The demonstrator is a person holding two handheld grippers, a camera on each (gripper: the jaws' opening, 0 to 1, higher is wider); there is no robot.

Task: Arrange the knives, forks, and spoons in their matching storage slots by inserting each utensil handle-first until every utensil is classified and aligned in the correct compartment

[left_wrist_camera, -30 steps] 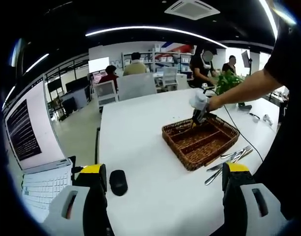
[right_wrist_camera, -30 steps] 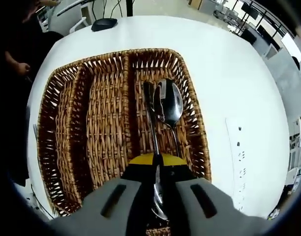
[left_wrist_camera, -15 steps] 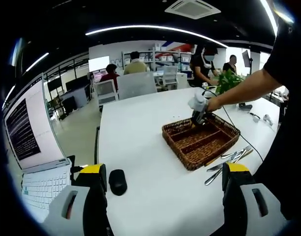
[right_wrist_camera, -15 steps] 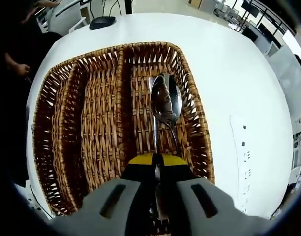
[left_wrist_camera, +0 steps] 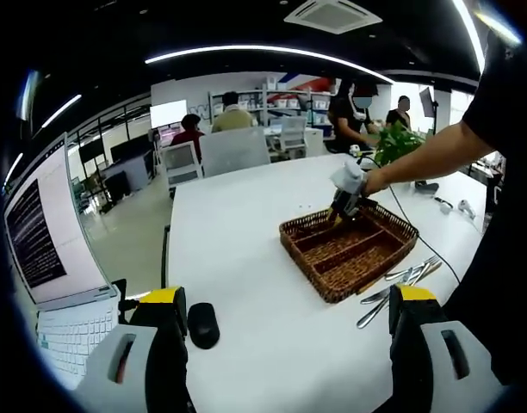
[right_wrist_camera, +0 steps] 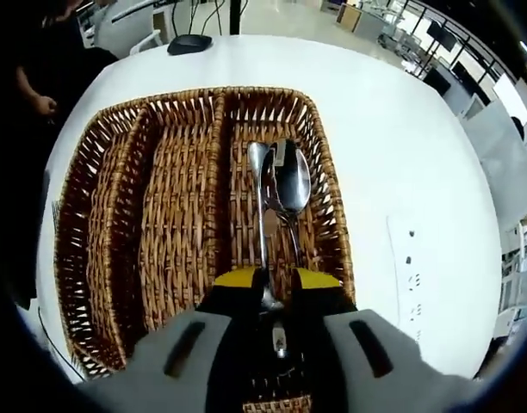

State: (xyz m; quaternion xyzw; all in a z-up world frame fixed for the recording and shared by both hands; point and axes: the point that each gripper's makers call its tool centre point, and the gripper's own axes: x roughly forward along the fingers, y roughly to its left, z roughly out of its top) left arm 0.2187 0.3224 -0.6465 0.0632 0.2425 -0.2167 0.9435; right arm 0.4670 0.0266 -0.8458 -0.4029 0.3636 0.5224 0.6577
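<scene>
A: Start big: the white table [left_wrist_camera: 246, 249], with the wicker tray [left_wrist_camera: 328, 258] sitting out toward its far side in the left gripper view. Why is the right gripper [right_wrist_camera: 275, 280] parked right over it?

B: It's low over the right-hand compartment of the tray [right_wrist_camera: 91, 172], as the right gripper view shows it, lined up along the slot. My read is that's so a spoon goes in lengthwise, aligned with the dividers.

A: What's in there?

B: Two spoons [right_wrist_camera: 285, 185] lying side by side in that right compartment, bowls pointing away from the gripper. The middle and left compartments look bare.

A: And the jaws?

B: Parted a little, with a gap between the yellow tips. A spoon handle runs down into that gap; whether they pinch it or have let go, I can't tell.

A: The left gripper [left_wrist_camera: 285, 305]?

B: Spread wide, holding nothing, hanging over the table near a black mouse [left_wrist_camera: 203, 323] and a laptop [left_wrist_camera: 61, 284].

A: What's left to sort?

B: A loose cluster of cutlery [left_wrist_camera: 401, 280] lies on the table just beside the tray's near edge. By my judgement, the job is in its early part.
</scene>
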